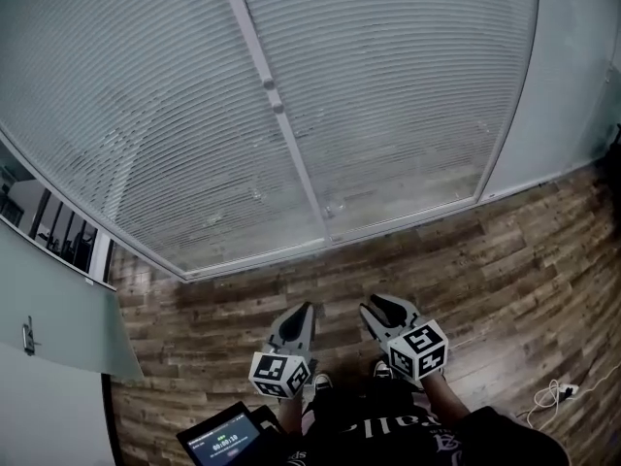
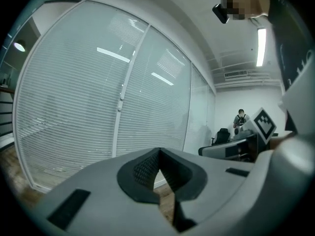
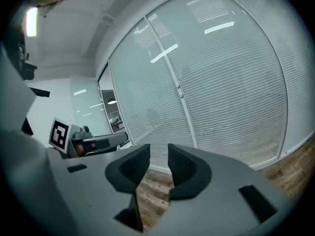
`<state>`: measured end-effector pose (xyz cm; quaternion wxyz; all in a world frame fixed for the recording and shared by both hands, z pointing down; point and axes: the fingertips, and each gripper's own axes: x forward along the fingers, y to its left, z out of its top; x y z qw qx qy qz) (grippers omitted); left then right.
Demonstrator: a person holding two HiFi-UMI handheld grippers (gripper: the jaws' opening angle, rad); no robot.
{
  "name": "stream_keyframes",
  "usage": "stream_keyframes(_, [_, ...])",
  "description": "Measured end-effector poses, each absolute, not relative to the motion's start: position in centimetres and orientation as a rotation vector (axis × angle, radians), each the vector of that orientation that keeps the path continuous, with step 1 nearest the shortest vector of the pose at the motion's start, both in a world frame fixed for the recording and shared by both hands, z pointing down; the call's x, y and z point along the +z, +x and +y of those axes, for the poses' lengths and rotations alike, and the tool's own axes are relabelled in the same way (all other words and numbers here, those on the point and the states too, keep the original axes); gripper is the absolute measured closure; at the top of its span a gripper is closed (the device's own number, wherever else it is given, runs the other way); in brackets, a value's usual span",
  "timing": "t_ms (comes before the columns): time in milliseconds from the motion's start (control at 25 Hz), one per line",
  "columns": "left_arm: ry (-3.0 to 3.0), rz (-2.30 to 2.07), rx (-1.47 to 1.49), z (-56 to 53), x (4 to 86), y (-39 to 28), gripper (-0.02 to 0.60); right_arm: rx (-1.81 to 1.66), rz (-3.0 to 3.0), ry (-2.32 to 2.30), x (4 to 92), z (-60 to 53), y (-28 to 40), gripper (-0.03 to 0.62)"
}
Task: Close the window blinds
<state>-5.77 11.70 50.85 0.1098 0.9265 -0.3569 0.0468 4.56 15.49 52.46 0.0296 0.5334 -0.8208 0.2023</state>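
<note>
the window blinds (image 1: pixel 388 95) fill the far side of the scene, hanging over a glass wall that reaches down to the wooden floor (image 1: pixel 505 260). they stand in two tall panels, left and right of a pale upright frame post (image 1: pixel 291 153) that carries a small handle (image 1: pixel 273 93). each slat lies level, with its long axis running left to right across the pane, and the slats are stacked from the floor upward. whether they are tilted flat i cannot tell.

both tools are held low and near the person, well apart from the blinds and pointing toward them. the left gripper (image 1: pixel 309 309) has its jaws pressed together with nothing between them. the right gripper (image 1: pixel 381 305) has its jaws spread a little, and only floor shows in the gap. a small screen (image 1: pixel 225 442) sits at the near left and a white cable (image 1: pixel 553 396) lies on the floor at the near right.
</note>
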Motion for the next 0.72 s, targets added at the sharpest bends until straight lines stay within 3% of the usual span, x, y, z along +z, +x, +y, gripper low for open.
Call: stream_keyframes(720, [2.814, -0.800, 0.231, 22.6, 52.7, -26.5, 0.577, 0.714, -2.506, 1.730, 53.4, 23.5, -18.8, 0.470])
